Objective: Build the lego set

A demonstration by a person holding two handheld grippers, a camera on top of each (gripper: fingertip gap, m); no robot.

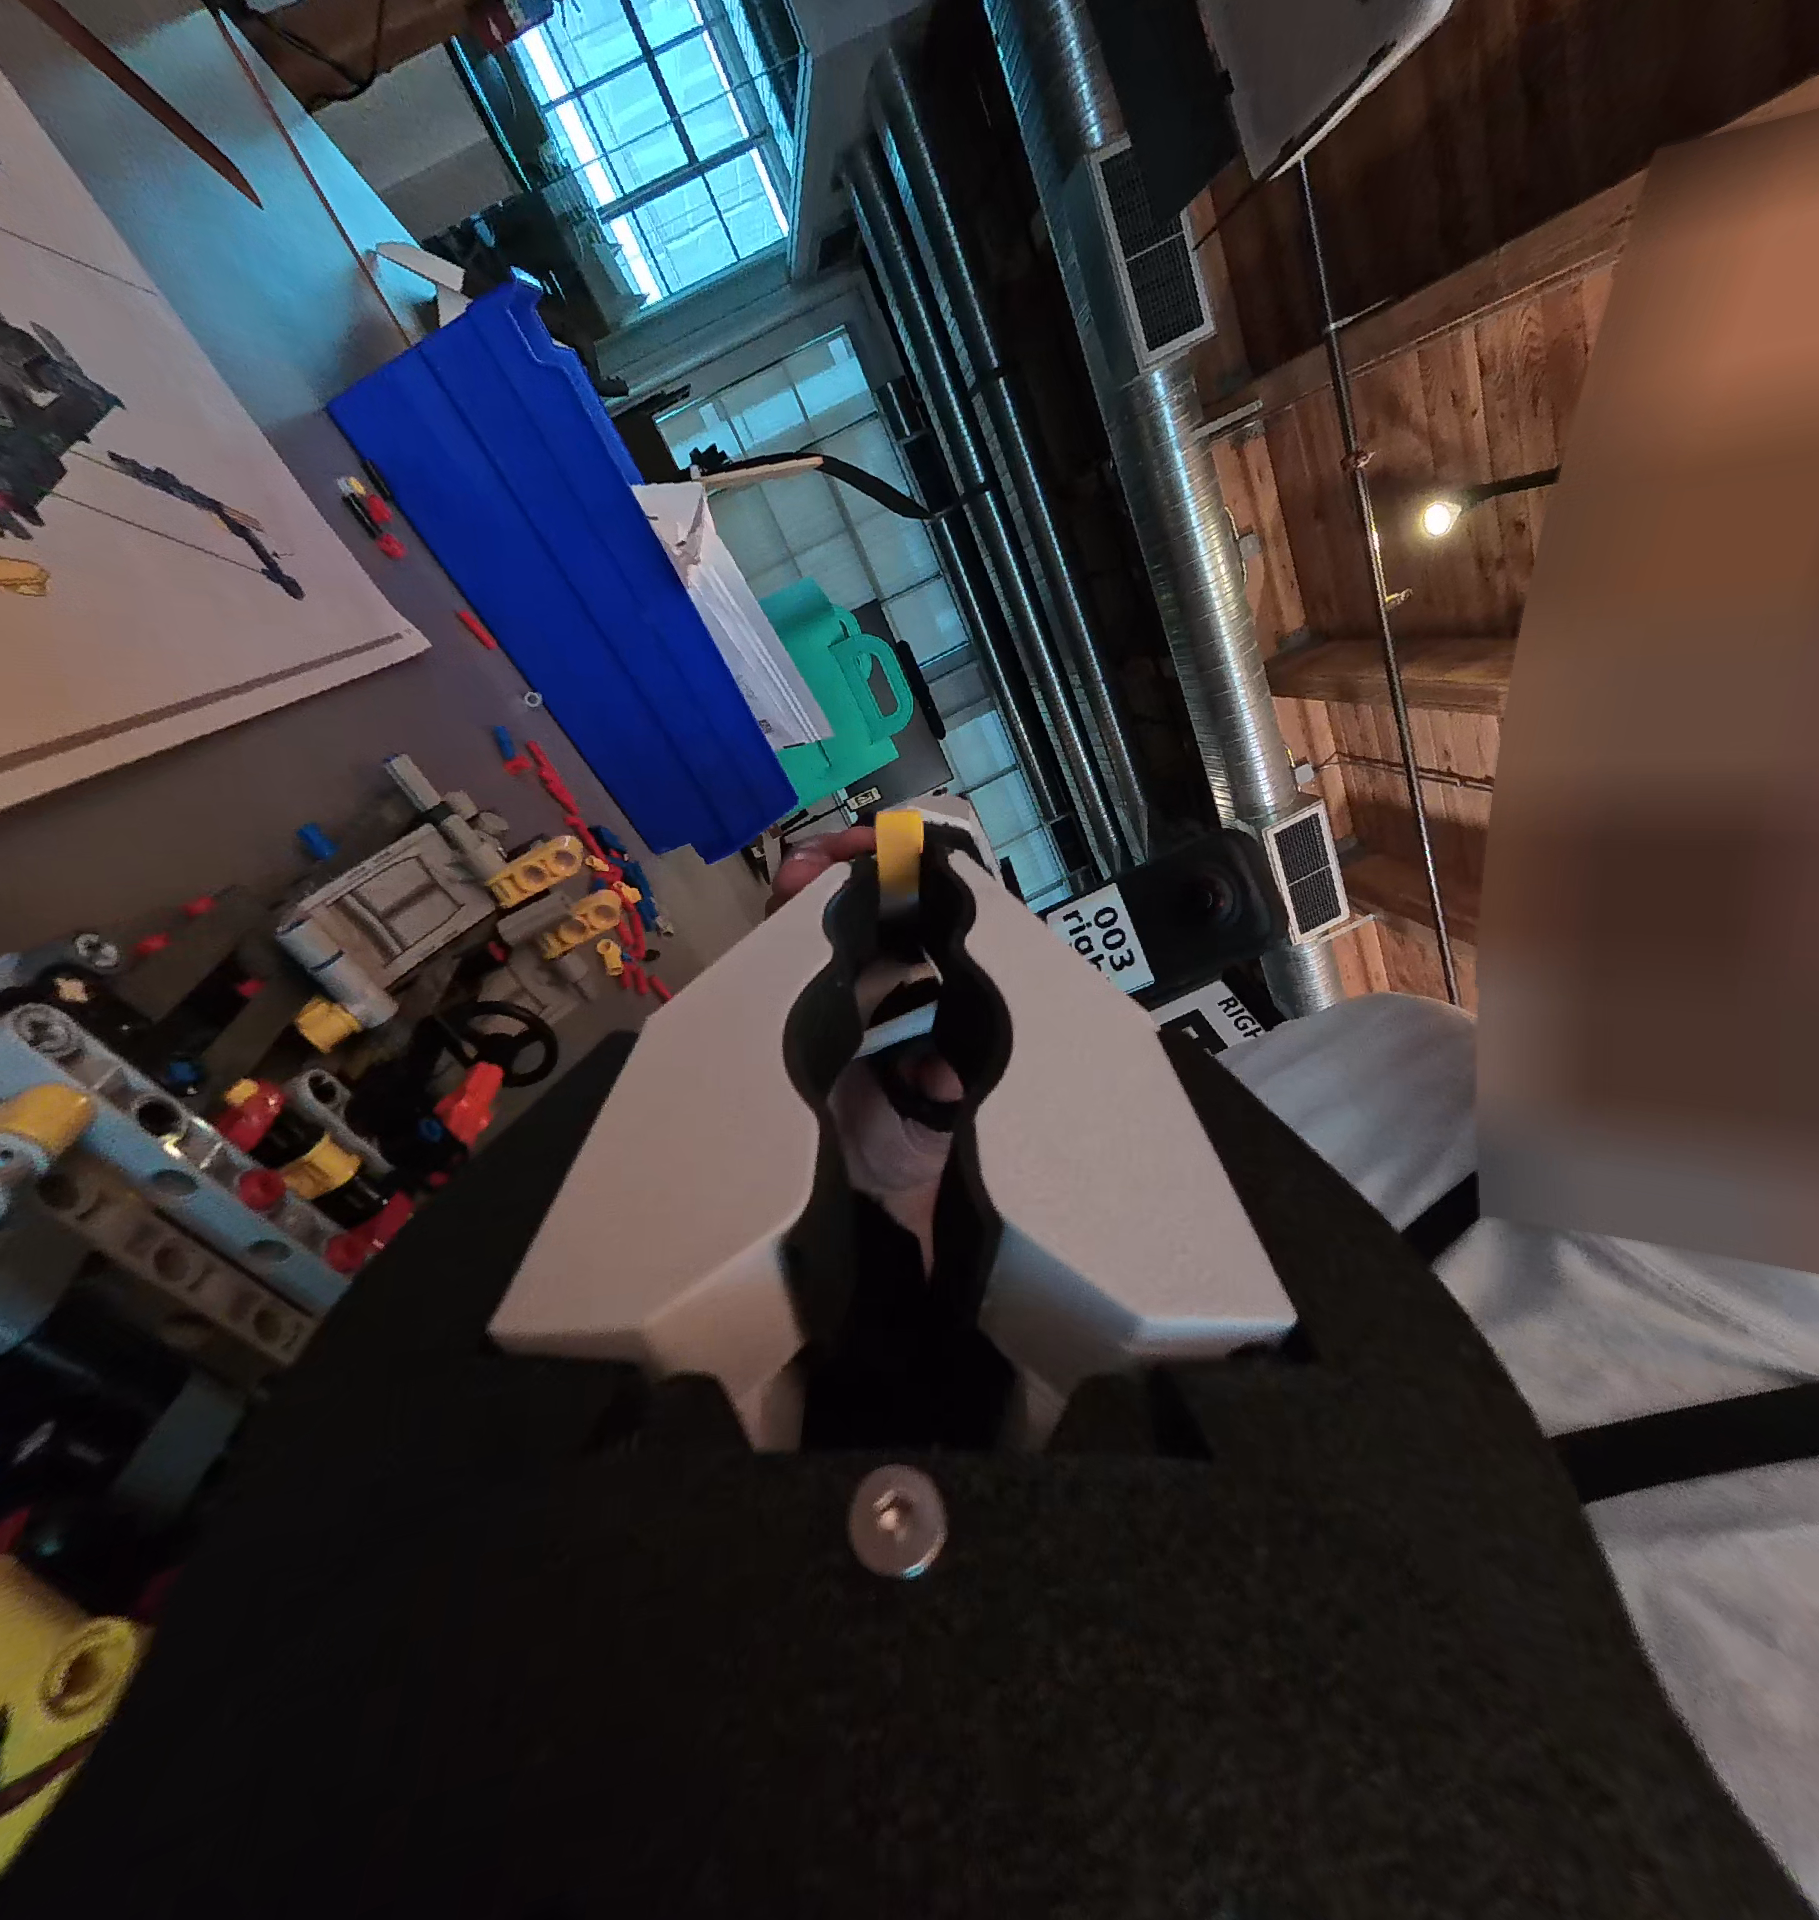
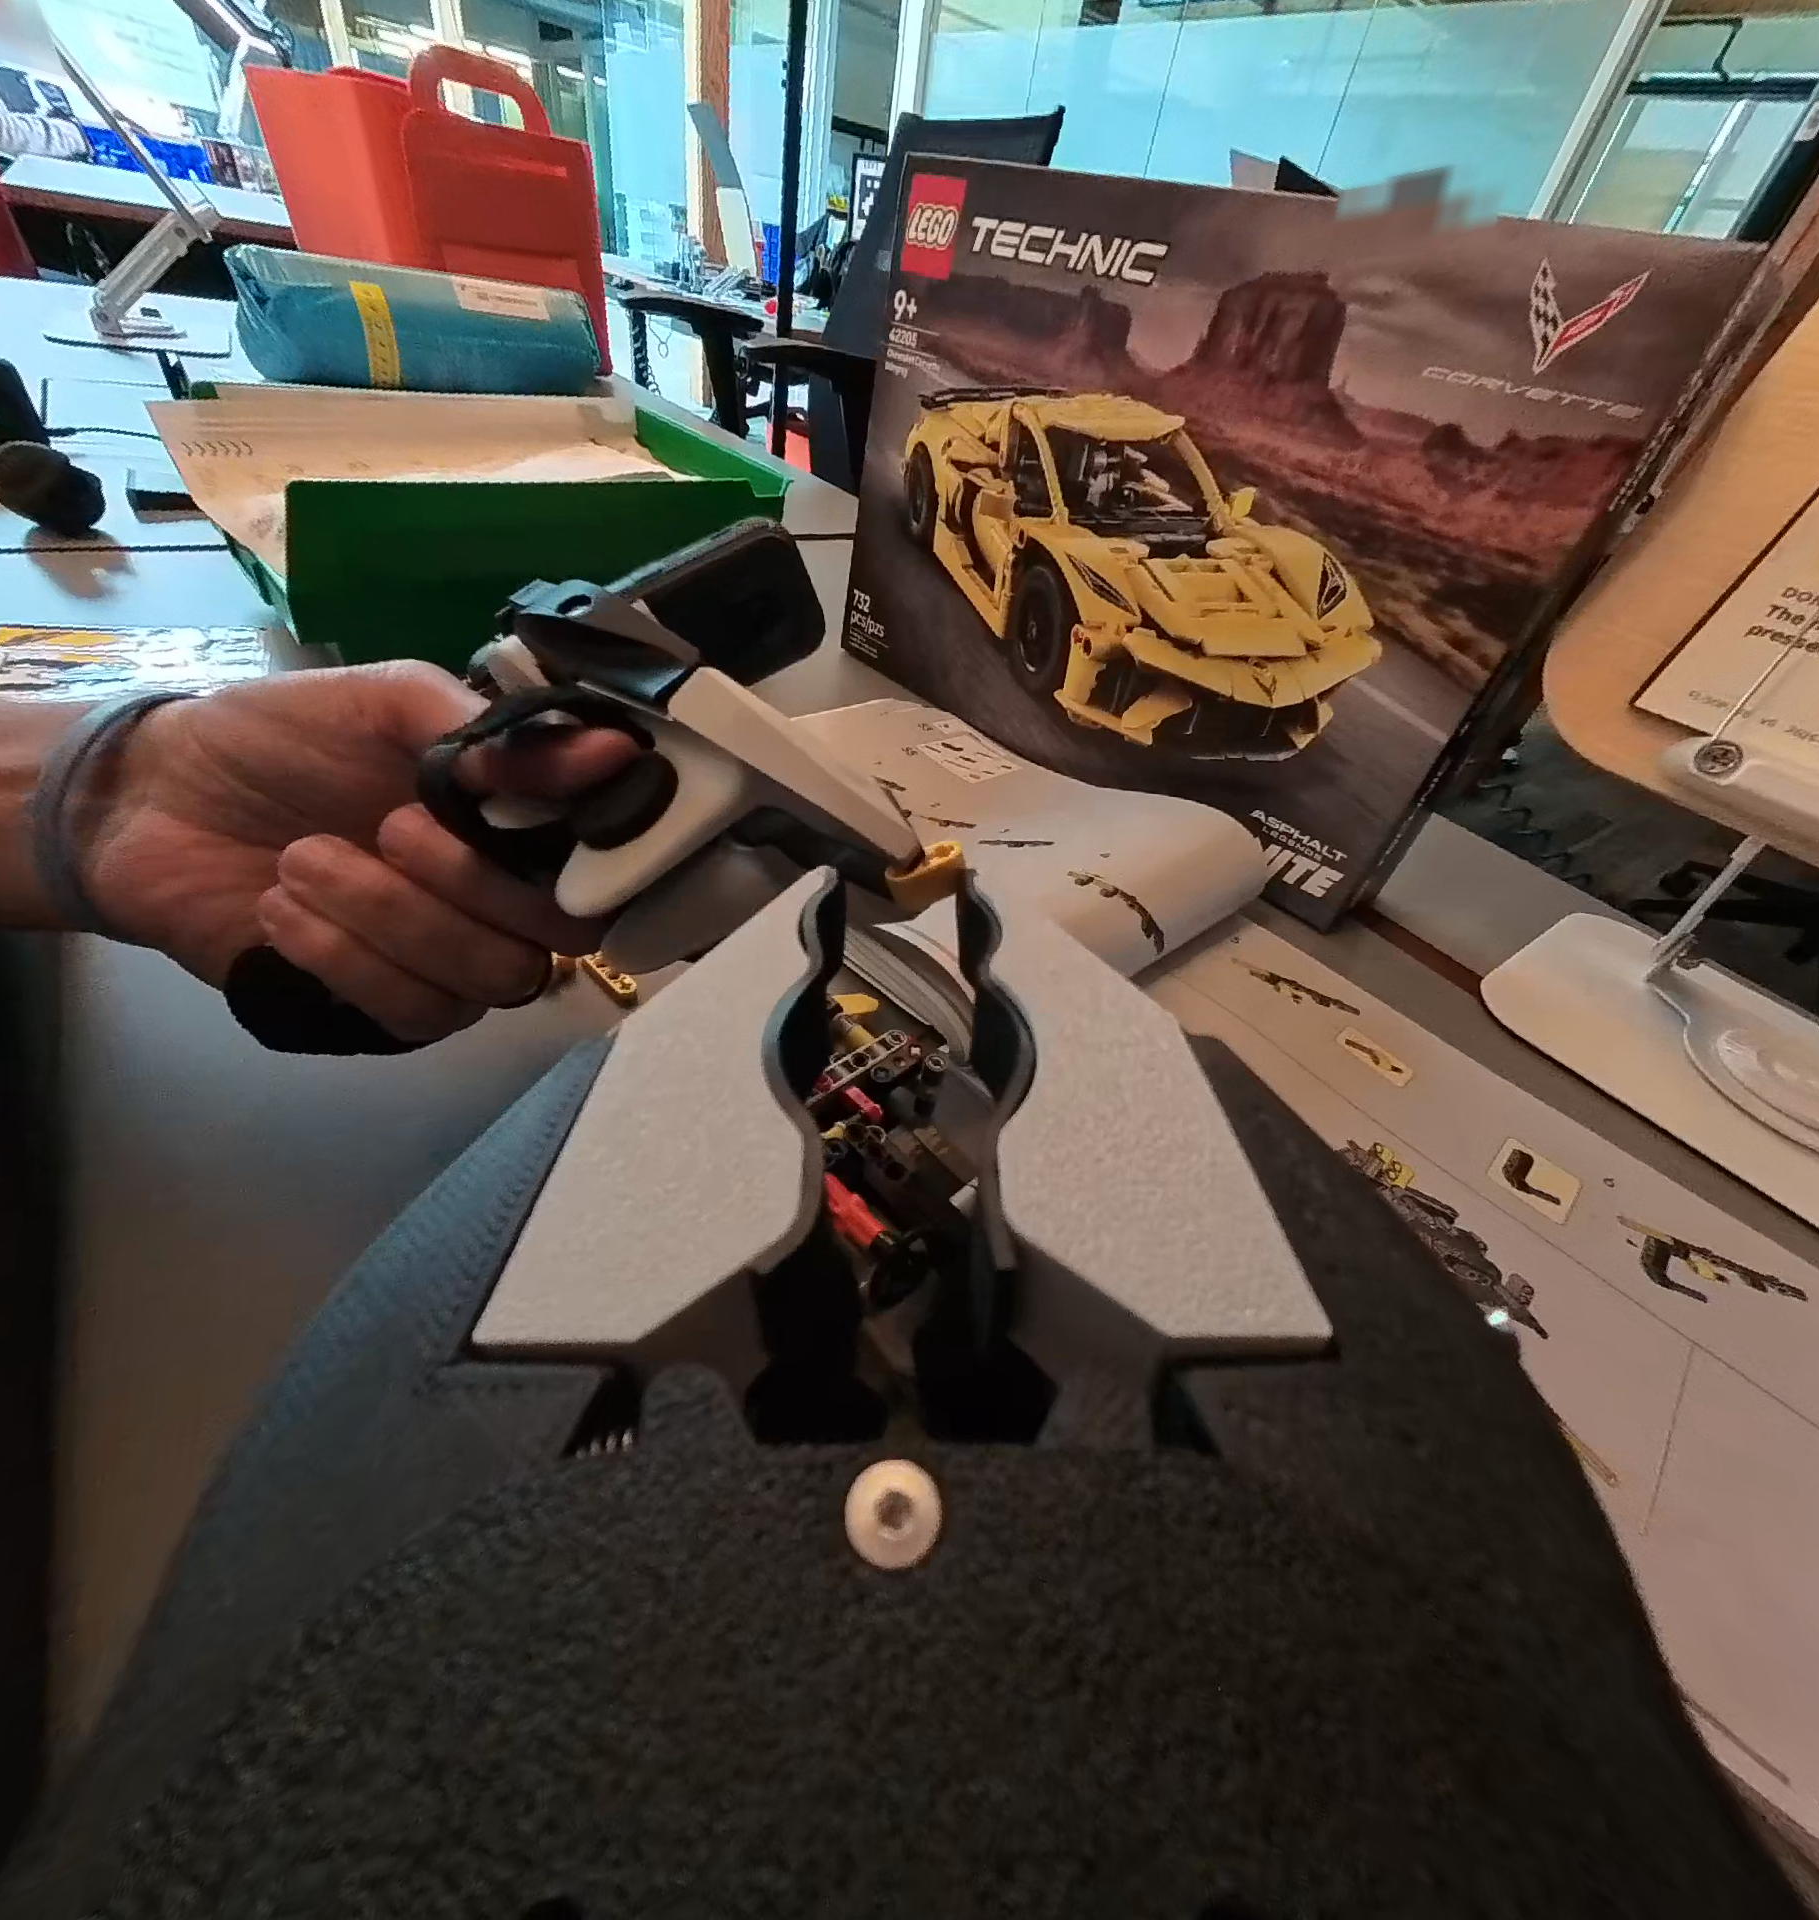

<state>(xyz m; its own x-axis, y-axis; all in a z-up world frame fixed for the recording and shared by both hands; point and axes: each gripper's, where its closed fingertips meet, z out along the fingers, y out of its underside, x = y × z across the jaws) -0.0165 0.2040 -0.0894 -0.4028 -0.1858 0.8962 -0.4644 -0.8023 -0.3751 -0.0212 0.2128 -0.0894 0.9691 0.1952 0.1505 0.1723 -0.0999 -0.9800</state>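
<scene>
Setting: Beside the set's box, propped upright on a grey counter, a person works two hand-held tongs above an open instruction booklet.

Left tongs: the left tongs are clamped on one small yellow Technic piece, held in the air just in front of the box; from the right wrist view the same tongs show the yellow piece at their tip, with the holding hand behind.

Right tongs: the right tongs stand apart, gripping nothing, their tips just below the yellow piece.

Model: a partly built black, red and yellow assembly sits on the counter below the box, glimpsed between the right tongs.

Step in hand: likely passing or re-gripping the yellow piece between the two tools before it goes on the model.

Next move: it seems to call for closing the right tongs squarely on the piece's free end, without twisting it loose.

Count: two tongs, one held piece, one box, one booklet, one blue bin; loose parts near the bin are too many to count.
</scene>
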